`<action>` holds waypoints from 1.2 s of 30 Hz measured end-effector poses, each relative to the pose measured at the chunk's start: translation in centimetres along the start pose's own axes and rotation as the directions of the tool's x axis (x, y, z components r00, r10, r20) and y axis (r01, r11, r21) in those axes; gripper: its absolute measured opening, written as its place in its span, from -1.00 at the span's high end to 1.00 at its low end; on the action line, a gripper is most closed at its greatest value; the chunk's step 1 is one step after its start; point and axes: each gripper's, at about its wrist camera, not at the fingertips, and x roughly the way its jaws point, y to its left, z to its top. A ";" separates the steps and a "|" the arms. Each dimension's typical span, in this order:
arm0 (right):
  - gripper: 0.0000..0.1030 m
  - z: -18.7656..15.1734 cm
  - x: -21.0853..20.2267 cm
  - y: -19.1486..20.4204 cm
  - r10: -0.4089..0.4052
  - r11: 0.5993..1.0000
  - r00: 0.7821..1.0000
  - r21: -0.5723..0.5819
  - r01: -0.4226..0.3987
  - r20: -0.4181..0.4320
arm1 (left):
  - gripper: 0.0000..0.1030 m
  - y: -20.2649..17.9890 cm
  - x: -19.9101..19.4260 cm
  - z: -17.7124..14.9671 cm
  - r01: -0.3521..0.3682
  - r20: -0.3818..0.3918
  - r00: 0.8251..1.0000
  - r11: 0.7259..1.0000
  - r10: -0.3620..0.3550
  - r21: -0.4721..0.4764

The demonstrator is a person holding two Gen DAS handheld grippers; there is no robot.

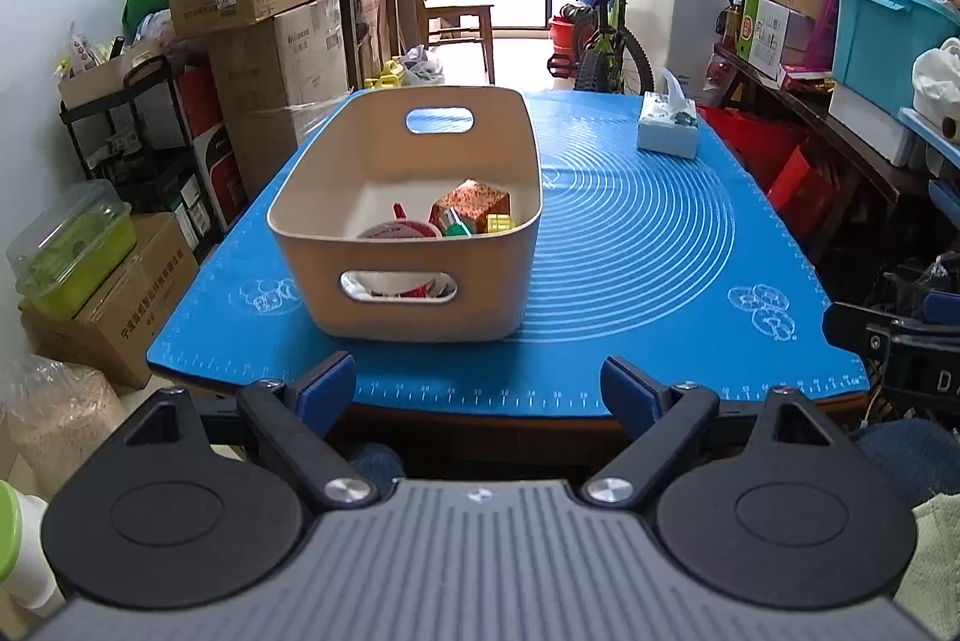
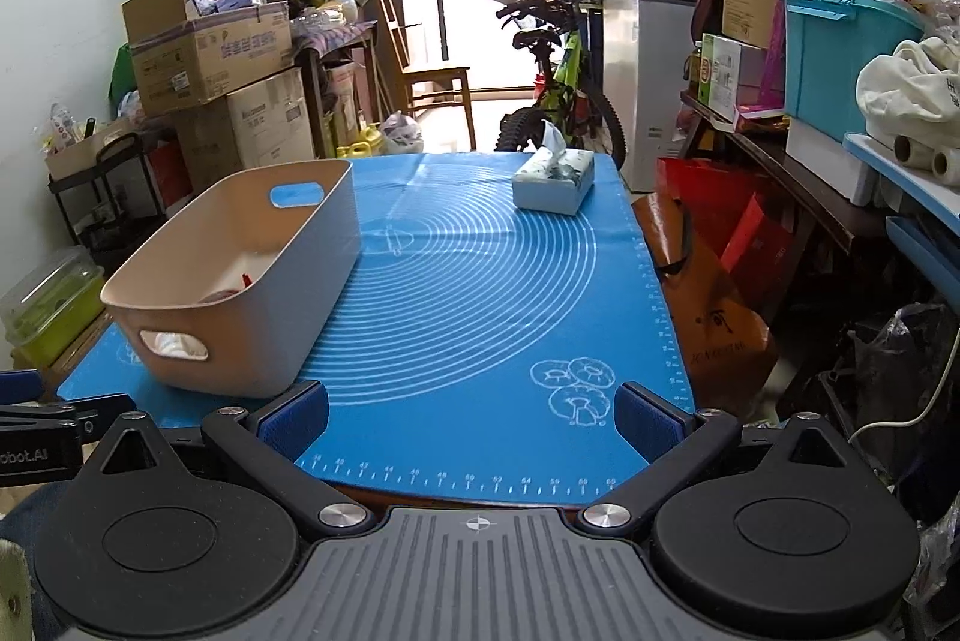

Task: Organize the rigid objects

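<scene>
Left wrist view: beige bin [image 1: 414, 215] sits on the blue mat [image 1: 630, 245], just ahead of the left gripper [image 1: 480, 386], long axis running away from the camera, handle cutouts on near and far ends. Inside the bin, at its near right: a glittery red-gold cube [image 1: 474, 203], a small yellow block [image 1: 499, 223], a green piece and a round white-red item, too jumbled to sort further. Left gripper's fingers are spread wide w/ nothing between them. Tissue box [image 1: 668, 125] stands far right of the bin, well apart.

Right wrist view: bin [image 2: 240, 275] lies left of the right gripper [image 2: 471, 422], long axis slanting away toward the left. Right gripper's fingers also wide, empty, over the mat's near edge. No loose rigid items show on the mat beside the bin.

Judgement: sorting looks about done, both grippers clear of the bin. Next move, if any, prob. calls for checking nothing's left outside the bin.
</scene>
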 end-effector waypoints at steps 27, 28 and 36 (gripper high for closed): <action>-0.95 -2.9 0.6 1.1 -0.017 0.997 1.000 -0.078 0.016 -0.010 | -0.72 0.0 1.6 -1.5 0.015 -0.033 0.999 1.000 -0.015 -0.015; -0.95 -2.9 0.6 1.1 -0.017 0.997 1.000 -0.078 0.017 -0.010 | -0.72 0.0 1.7 -1.4 0.016 -0.037 0.999 1.000 -0.017 -0.018; -0.95 -2.9 0.7 1.0 -0.017 0.997 1.000 -0.077 0.016 -0.010 | -0.72 -0.1 1.7 -1.6 0.013 -0.036 0.999 1.000 -0.013 -0.011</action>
